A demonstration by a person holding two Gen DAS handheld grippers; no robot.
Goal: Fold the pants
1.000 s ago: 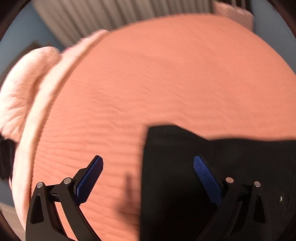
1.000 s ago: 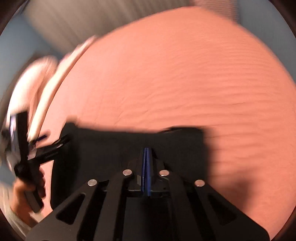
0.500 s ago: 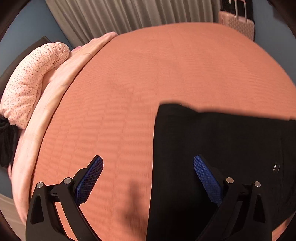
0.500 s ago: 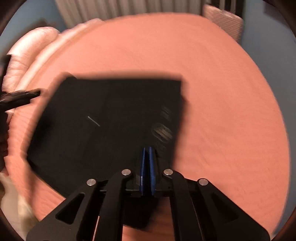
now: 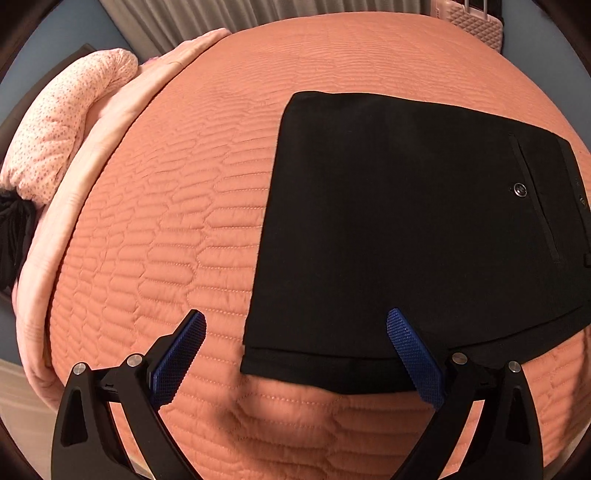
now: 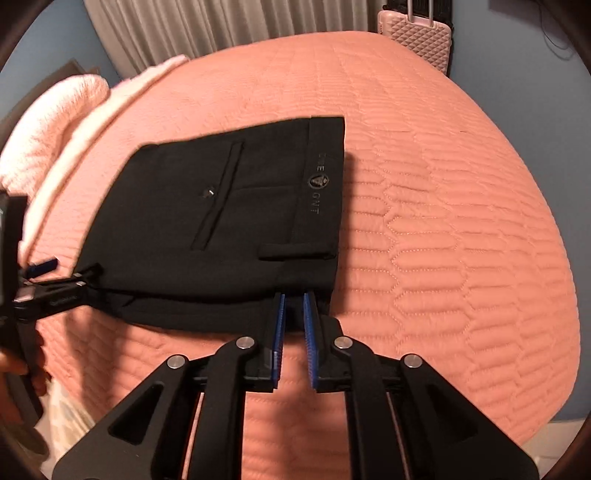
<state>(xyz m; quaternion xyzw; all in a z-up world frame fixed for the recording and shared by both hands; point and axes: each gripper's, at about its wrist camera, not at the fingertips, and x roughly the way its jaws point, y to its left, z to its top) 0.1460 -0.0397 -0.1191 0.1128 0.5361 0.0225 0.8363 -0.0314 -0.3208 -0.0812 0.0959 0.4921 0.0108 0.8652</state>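
Black pants (image 5: 406, 221) lie folded into a flat rectangle on the orange quilted bed (image 5: 166, 221), back pocket and waistband up. My left gripper (image 5: 295, 317) stands wide open over the near left corner of the fold, nothing pressed by either pad. In the right wrist view the pants (image 6: 229, 221) show a printed waistband on the right. My right gripper (image 6: 293, 295) is at their near right corner, its jaws opening; the fabric edge sits between the fingertips with a narrow gap showing. The left gripper (image 6: 40, 273) appears at the left edge of that view.
A pink speckled pillow (image 5: 66, 129) and a pale blanket edge line the bed's left side. A pink suitcase (image 6: 417, 37) stands beyond the far corner before grey curtains (image 6: 221, 26). A hand (image 6: 14, 365) holds the left tool. Bare quilt (image 6: 443, 221) stretches right of the pants.
Both grippers drew back toward the near side of the bed and the pants settled flat. The right jaws, pressed together before, have parted slightly. The left stays wide open.
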